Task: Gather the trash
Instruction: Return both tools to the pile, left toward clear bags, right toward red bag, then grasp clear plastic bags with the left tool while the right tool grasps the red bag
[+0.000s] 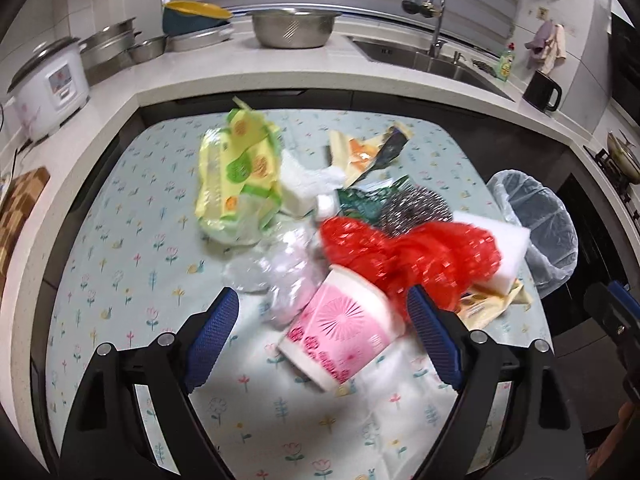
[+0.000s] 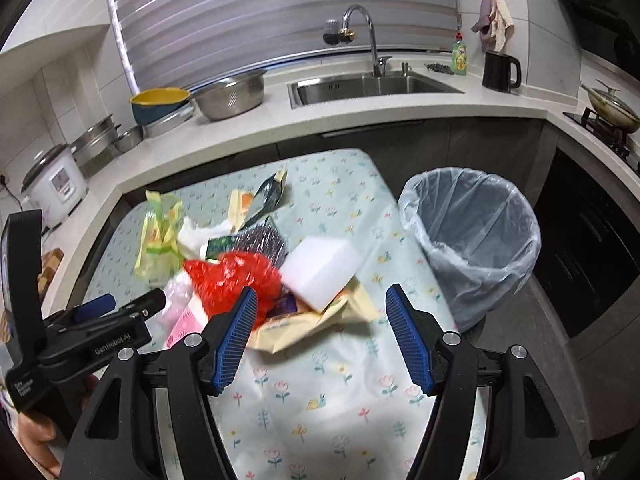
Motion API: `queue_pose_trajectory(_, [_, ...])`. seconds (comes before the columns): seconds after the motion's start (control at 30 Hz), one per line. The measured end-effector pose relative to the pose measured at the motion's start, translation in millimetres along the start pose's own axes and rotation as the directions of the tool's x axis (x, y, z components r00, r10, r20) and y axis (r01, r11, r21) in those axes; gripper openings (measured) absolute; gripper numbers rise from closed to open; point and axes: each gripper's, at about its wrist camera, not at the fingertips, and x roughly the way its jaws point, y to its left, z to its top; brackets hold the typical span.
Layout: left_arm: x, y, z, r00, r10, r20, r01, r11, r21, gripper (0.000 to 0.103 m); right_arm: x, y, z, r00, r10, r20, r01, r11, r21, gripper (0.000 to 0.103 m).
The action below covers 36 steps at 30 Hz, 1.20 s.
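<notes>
A pile of trash lies on the flower-print table [image 1: 120,264]. In it are a yellow-green wipes pack [image 1: 236,172], a red mesh bag [image 1: 404,256], a steel scourer [image 1: 412,208], a white sponge block [image 2: 320,268] and clear plastic [image 1: 276,276]. A pink-and-white paper cup [image 1: 340,336] lies on its side between the fingers of my left gripper [image 1: 322,290], which is open and not pressing on it. My right gripper [image 2: 322,289] is open just short of the sponge block and a cream wrapper [image 2: 304,326]. A bin with a clear liner [image 2: 472,240] stands beside the table's right edge.
An L-shaped counter runs behind the table, bearing a rice cooker [image 1: 48,84], steel bowls [image 1: 294,28], a sink [image 2: 372,86] and a black kettle [image 2: 500,68]. A pan [image 2: 612,108] sits on the stove at the right. Dark cabinet fronts close in the floor around the bin.
</notes>
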Motion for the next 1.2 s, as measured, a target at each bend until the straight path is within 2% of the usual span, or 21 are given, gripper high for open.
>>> queue_pose_trajectory(0.33, [22, 38, -17, 0.998, -0.006, -0.058, 0.0, 0.995, -0.097, 0.082, 32, 27, -17, 0.996, 0.052, -0.07, -0.053, 0.999, -0.011, 0.064])
queue_pose_trajectory(0.47, [30, 48, -18, 0.998, -0.005, -0.069, -0.003, 0.992, -0.127, 0.086, 50, 40, -17, 0.993, 0.077, -0.093, -0.078, 0.997, -0.007, 0.064])
queue_pose_trajectory(0.93, [77, 60, -12, 0.987, -0.041, -0.156, 0.009, 0.98, -0.201, 0.085, 107, 60, -11, 0.982, 0.111, -0.152, -0.11, 0.994, 0.018, 0.064])
queue_pose_trajectory(0.97, [80, 60, -12, 0.986, -0.05, -0.159, 0.016, 0.978, -0.21, 0.082, 110, 60, -11, 0.981, 0.117, -0.155, -0.115, 0.993, 0.022, 0.062])
queue_pose_trajectory(1.0, [82, 61, -11, 0.986, -0.059, -0.158, 0.024, 0.976, -0.215, 0.08, 112, 60, -12, 0.979, 0.126, -0.158, -0.124, 0.992, 0.025, 0.056])
queue_pose_trajectory(1.07, [87, 61, -11, 0.984, -0.072, -0.166, 0.034, 0.975, -0.22, 0.067, 116, 60, -12, 0.975, 0.143, -0.172, -0.14, 0.99, 0.028, 0.038])
queue_pose_trajectory(1.2, [90, 59, -9, 0.978, -0.109, -0.179, 0.069, 0.974, -0.217, 0.048, 114, 62, -12, 0.973, 0.155, -0.168, -0.155, 0.988, 0.014, 0.021])
